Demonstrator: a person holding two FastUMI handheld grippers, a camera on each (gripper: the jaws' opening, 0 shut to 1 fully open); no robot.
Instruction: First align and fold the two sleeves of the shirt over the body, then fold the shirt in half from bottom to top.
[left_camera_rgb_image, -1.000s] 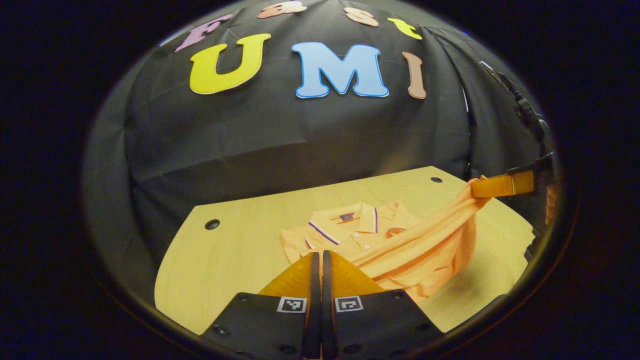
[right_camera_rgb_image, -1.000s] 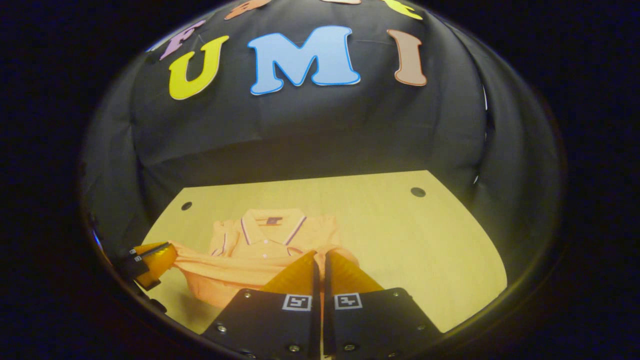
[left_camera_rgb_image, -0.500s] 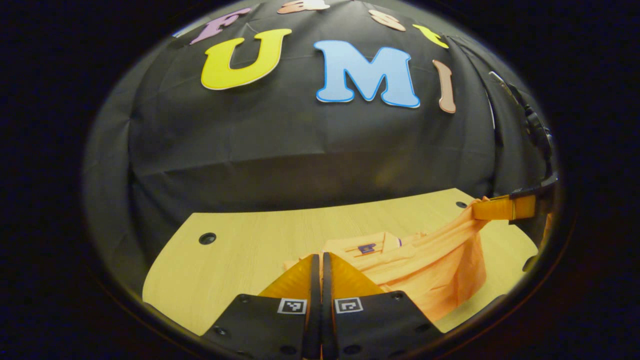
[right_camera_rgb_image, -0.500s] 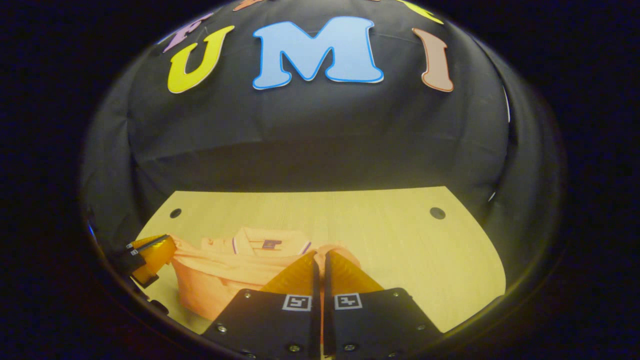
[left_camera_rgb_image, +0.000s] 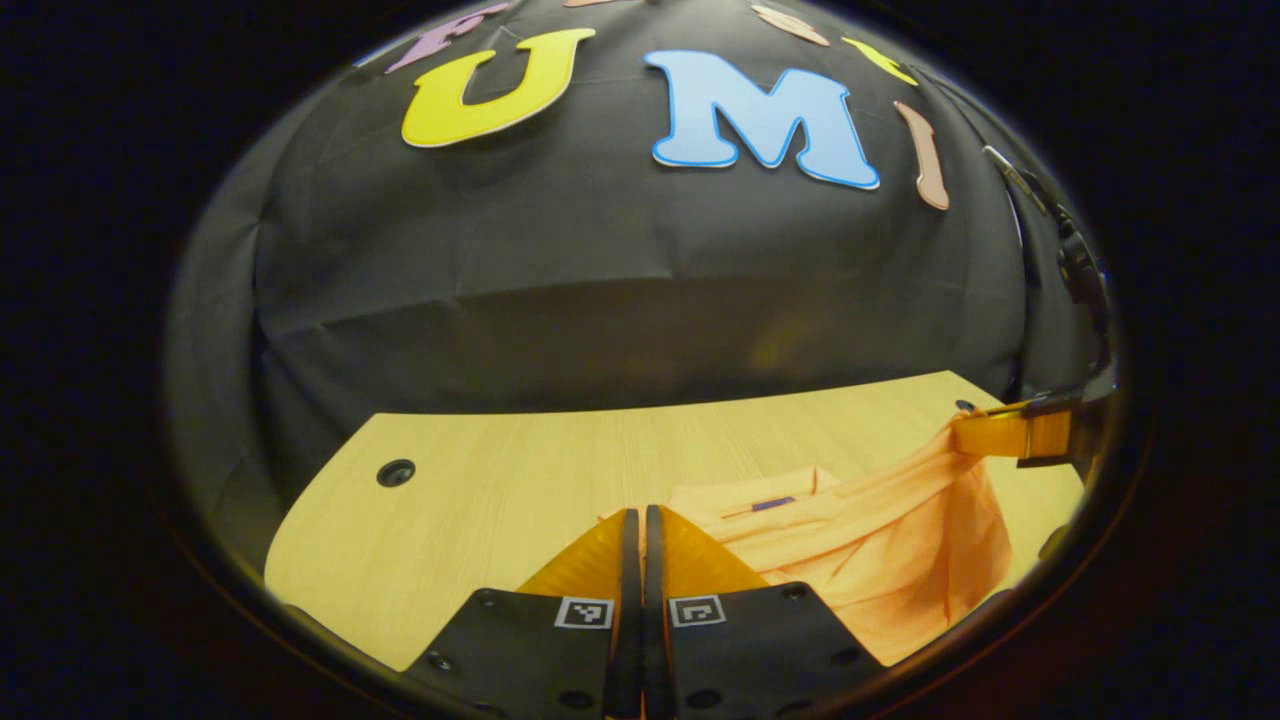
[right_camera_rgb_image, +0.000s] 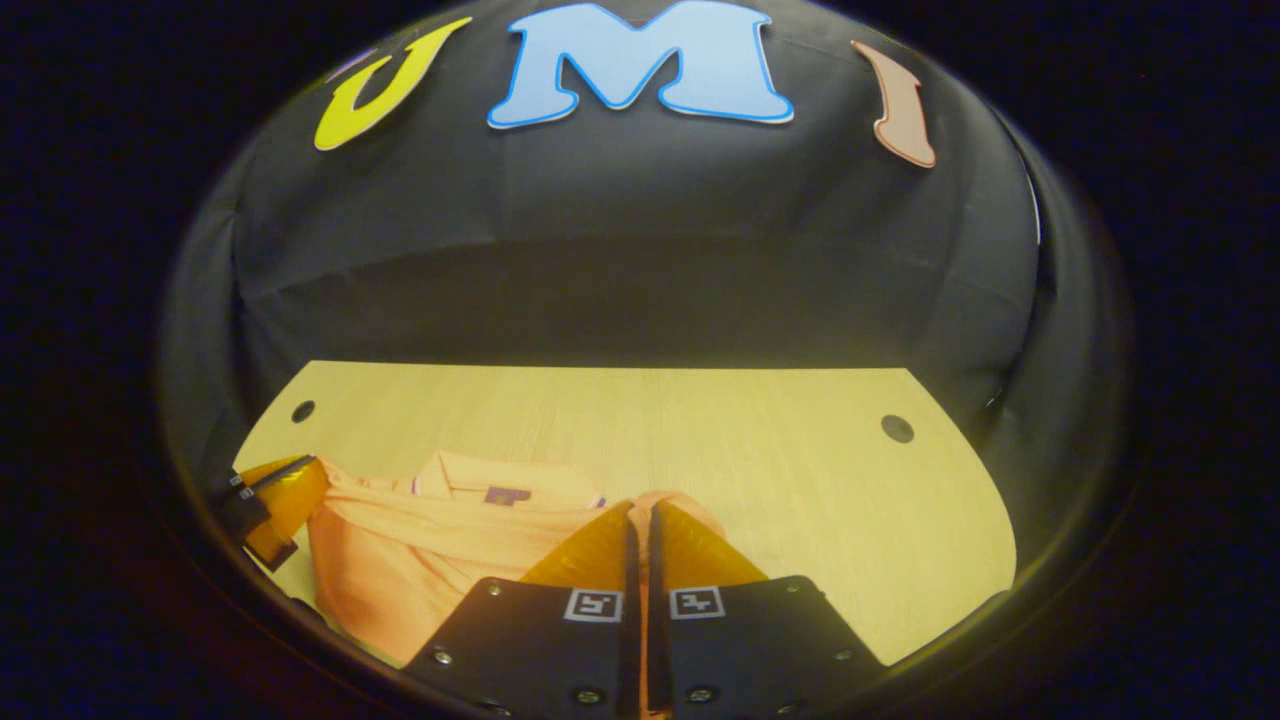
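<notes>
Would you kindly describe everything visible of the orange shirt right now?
The orange shirt looks like soft knit fabric, with a collar trimmed in a dark stripe and a small dark neck label. Its collar end rests on the wooden table; its lower part is lifted and draped toward the collar, mid-fold. Each corner is pinched: one by the left hand-held gripper, the other by the right hand-held gripper.

The shirt (left_camera_rgb_image: 860, 560) lay on the table (left_camera_rgb_image: 480, 500), its collar (left_camera_rgb_image: 760, 495) toward the far wall (left_camera_rgb_image: 600, 300). In the left gripper view, the left tool (left_camera_rgb_image: 635, 520) sat at the shirt's near left corner, and the right tool (left_camera_rgb_image: 985, 432) was off to the right, raised above the table with the hem hanging from it. In the right gripper view, the right tool (right_camera_rgb_image: 640, 515) was at the shirt's (right_camera_rgb_image: 420, 560) right, the left tool (right_camera_rgb_image: 285, 495) at its left, with bare table (right_camera_rgb_image: 800, 480) stretching rightward.
</notes>
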